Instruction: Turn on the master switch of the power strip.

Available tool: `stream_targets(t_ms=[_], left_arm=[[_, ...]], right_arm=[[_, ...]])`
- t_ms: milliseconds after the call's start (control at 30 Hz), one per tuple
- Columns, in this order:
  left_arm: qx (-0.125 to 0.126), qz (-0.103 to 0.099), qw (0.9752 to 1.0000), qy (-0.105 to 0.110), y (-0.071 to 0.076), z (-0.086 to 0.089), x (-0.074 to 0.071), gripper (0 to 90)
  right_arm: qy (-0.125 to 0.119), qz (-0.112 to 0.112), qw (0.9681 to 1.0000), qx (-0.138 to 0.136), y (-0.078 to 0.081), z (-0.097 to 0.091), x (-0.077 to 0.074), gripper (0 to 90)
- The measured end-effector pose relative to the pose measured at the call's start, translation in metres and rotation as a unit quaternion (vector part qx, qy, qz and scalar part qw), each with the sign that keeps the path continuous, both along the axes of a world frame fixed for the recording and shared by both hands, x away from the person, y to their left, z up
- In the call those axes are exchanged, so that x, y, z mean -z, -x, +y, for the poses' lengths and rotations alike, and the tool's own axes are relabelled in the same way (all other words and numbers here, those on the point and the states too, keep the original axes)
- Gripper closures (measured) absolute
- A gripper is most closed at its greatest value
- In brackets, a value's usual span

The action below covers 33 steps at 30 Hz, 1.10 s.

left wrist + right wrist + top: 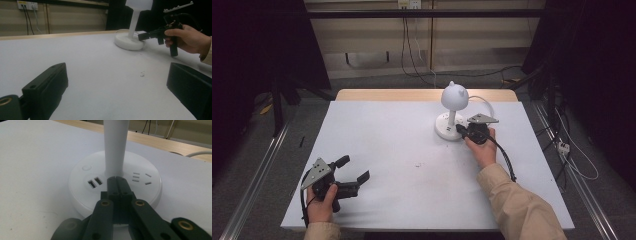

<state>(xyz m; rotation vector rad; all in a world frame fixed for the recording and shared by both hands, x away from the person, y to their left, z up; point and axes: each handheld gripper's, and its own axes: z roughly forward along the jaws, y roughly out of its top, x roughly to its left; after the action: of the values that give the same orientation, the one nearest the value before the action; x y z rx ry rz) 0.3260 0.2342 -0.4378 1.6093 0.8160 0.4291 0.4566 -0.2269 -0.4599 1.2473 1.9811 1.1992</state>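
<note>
White lamp (pixel 454 112) stands upright on the surface (pixel 412 165), stem vertical, round base (pixel 82 187) flat near the far edge; its USB ports (pixel 95 182) face the right hand-held gripper (pixel 460 129). That hand-held gripper is clenched on nothing, tips over the base at the foot of the stem. Left hand-held gripper (pixel 352 170) rests released, well apart from the lamp, pointing toward it.

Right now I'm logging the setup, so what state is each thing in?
Lamp: upright on the table, unlit, its sockets empty.
Right gripper: jaws shut, empty, tips over the lamp base by the stem.
Left gripper: jaws open, empty, away from the lamp.
</note>
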Motion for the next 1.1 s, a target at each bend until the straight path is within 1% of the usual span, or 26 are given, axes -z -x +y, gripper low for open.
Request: stream_targets(t_ms=[367,633,1100], left_arm=[[0.000,0.001,1.0000,0.000,-0.0003,-0.0002,0.0003,3.3],[0.001,-0.001,1.0000,0.001,-0.0001,-0.0002,-0.0002,3.3],[0.003,0.000,1.0000,0.001,-0.0011,-0.0020,0.0000,3.3]], right_arm=[[-0.004,0.002,1.0000,0.000,-0.0004,-0.0006,0.0004,90.0],[-0.012,0.005,0.9999,0.001,-0.0006,-0.0016,0.0010,90.0],[-0.011,0.006,0.9999,0.001,-0.0007,-0.0014,0.0012,90.0]])
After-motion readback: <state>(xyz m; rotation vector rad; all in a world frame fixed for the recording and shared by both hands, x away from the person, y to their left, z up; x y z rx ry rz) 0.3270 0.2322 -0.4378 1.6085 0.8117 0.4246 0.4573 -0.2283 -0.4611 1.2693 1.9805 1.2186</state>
